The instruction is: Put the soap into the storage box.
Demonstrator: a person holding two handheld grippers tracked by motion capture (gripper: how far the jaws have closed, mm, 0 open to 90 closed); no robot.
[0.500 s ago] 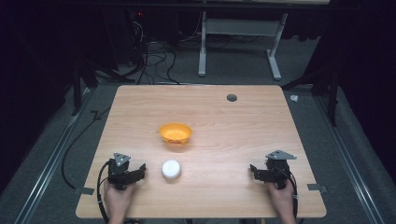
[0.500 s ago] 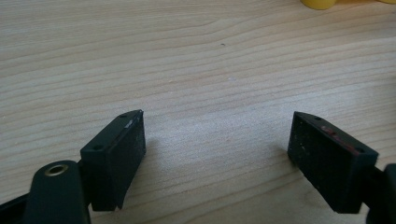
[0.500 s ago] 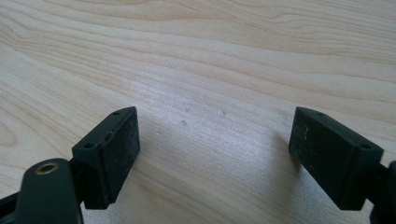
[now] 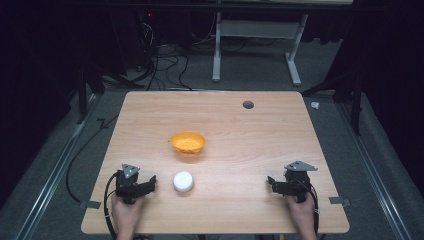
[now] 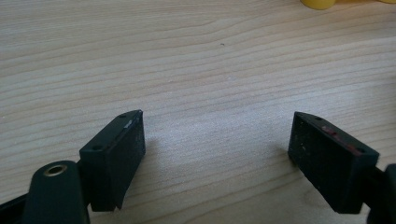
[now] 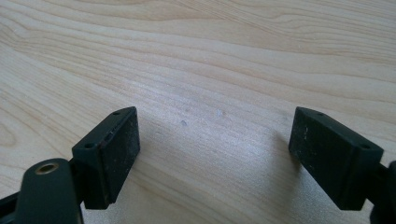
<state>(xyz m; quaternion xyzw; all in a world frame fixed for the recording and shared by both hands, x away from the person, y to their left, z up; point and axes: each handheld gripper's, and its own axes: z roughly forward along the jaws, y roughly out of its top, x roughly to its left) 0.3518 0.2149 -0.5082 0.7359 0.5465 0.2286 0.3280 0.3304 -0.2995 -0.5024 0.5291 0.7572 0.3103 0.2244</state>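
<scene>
An orange bowl (image 4: 187, 143) holding something yellowish stands near the middle of the wooden table (image 4: 260, 145). A small white round object (image 4: 183, 181) lies in front of it. My left gripper (image 4: 148, 183) rests on the table just left of the white object, apart from it, jaws open and empty. In the left gripper view the left gripper (image 5: 217, 135) spans bare wood, and the bowl's edge (image 5: 318, 3) peeks in at the top right. My right gripper (image 4: 273, 183) sits near the front right, open; in the right gripper view the right gripper (image 6: 215, 135) frames bare wood.
A dark round hole (image 4: 248, 104) marks the far right part of the tabletop. Behind the table, a white desk frame (image 4: 255, 45) and cables (image 4: 160, 65) sit on the grey floor. A small white object (image 4: 314, 105) lies off the table's far right corner.
</scene>
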